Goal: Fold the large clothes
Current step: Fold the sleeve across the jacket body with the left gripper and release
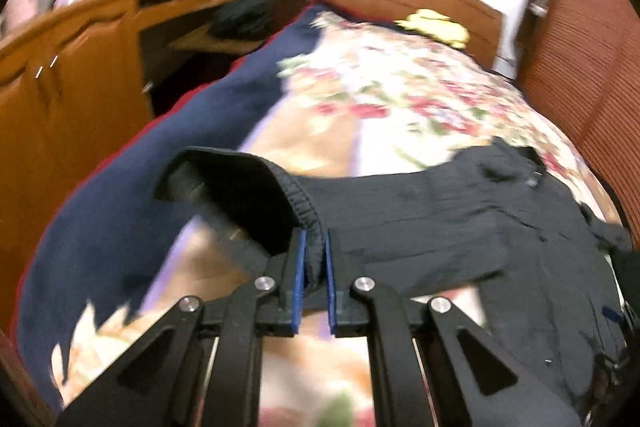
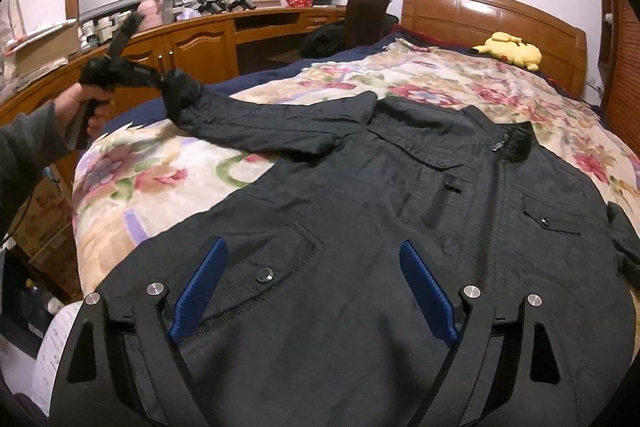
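A dark grey jacket point(image 2: 400, 187) lies front up on the floral bedspread point(image 2: 168, 187), collar toward the headboard. Its left sleeve point(image 2: 260, 123) stretches out to the left, lifted off the bed at the cuff. My left gripper point(image 1: 315, 241) is shut on the elastic cuff point(image 1: 298, 203) of that sleeve; in the right wrist view the left gripper point(image 2: 162, 79) is at the sleeve's end, held by a hand point(image 2: 76, 103). My right gripper point(image 2: 312, 245) stands open just above the jacket's lower front, near a snap pocket point(image 2: 264, 273); its pads press on nothing.
A yellow plush toy point(image 2: 510, 51) lies by the wooden headboard point(image 2: 480, 11). Wooden cabinets and a desk point(image 2: 192, 43) run along the left, with a chair point(image 2: 366, 15) holding dark clothes. A navy sheet point(image 1: 120, 195) edges the bed's left side. A slatted wooden wall point(image 1: 592, 59) is on the right.
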The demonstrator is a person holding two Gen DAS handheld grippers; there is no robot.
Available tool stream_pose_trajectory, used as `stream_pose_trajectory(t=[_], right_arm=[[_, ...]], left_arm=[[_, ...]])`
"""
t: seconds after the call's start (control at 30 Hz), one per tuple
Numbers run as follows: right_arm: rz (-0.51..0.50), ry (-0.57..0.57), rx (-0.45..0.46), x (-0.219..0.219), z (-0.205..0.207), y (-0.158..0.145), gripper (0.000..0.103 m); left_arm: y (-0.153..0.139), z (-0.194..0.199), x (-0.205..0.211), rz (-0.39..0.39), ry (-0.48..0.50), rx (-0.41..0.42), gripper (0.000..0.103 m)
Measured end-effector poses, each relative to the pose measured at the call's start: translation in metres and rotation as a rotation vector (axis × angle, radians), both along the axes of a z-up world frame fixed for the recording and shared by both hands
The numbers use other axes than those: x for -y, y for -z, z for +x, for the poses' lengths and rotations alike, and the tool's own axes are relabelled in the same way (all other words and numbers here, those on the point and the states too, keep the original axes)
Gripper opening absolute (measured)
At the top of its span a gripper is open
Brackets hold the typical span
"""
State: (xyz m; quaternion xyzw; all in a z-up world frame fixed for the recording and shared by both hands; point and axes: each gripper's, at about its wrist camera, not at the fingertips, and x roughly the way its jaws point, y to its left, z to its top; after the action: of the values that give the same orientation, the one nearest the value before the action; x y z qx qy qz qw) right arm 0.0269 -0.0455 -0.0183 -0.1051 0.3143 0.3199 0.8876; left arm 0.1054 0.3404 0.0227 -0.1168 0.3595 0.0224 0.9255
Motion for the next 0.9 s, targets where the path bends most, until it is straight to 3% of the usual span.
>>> stream_pose_trajectory(t=[0.27, 0.47, 0.67, 0.9], right_arm=[[0.023, 0.067, 0.014, 0.045, -0.008, -0.010, 0.089], [0.041, 0.135, 0.022, 0.084, -0.009, -0.020, 0.089], [0.058, 0.190, 0.048, 0.114, -0.014, -0.032, 0.088], [0.088, 0.226, 0.057, 0.136, -0.017, -0.035, 0.088]], left_arm=[[-0.071, -0.001, 0.109, 0.031, 0.190, 0.085, 0.004], [-0.107, -0.006, 0.200, 0.054, 0.331, 0.127, 0.004], [-0.128, -0.015, 0.282, 0.070, 0.471, 0.145, 0.004], [-0.128, -0.039, 0.324, 0.129, 0.544, 0.130, 0.006]])
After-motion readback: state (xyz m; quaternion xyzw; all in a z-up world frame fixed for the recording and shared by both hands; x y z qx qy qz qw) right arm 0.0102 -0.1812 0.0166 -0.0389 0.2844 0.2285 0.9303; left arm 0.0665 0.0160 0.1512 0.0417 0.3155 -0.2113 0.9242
